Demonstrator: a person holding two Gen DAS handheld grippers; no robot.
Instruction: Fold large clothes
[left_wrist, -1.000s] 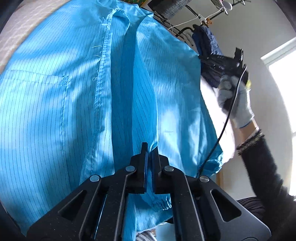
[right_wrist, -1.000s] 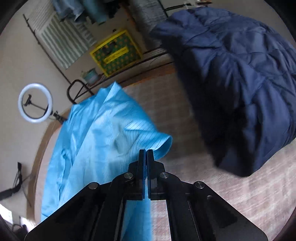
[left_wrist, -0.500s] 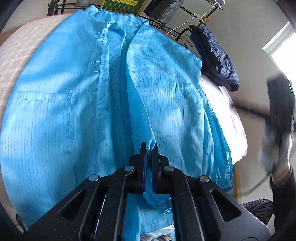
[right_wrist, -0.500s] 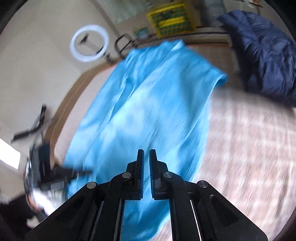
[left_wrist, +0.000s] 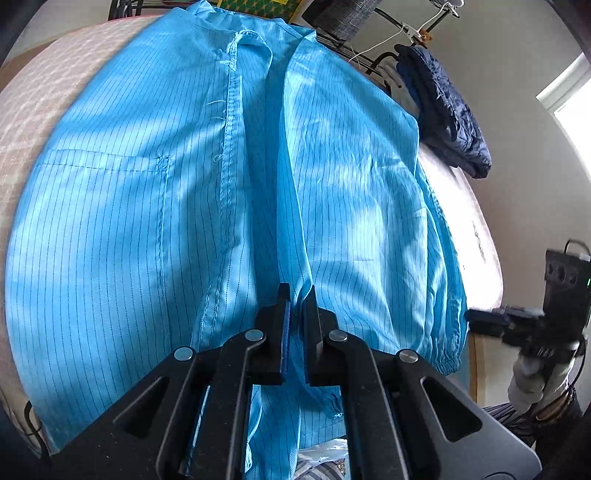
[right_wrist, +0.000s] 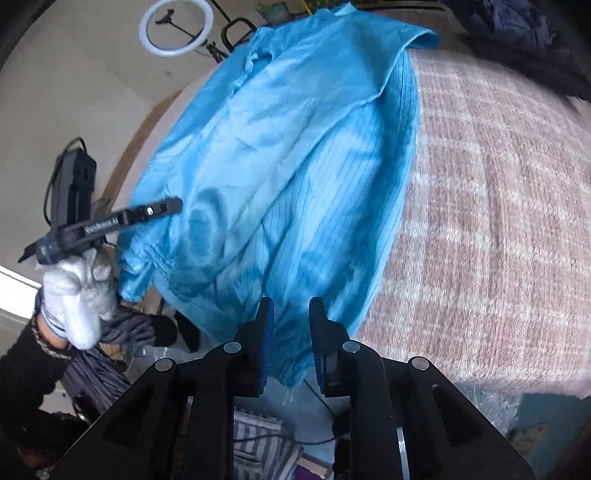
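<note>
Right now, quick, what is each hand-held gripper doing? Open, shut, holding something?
Left hand-held gripper: shut on a fold of the blue coat.
Right hand-held gripper: jaws opening, gripping nothing; the coat's hem lies just beneath them.

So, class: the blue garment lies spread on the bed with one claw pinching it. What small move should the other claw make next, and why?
Probably bring the right claw down onto the near hem of the blue garment and close. Its jaws are opening with no cloth pressed between them, while the left claw already pinches a fold at the same edge, so a second grip would let both lift it.
</note>
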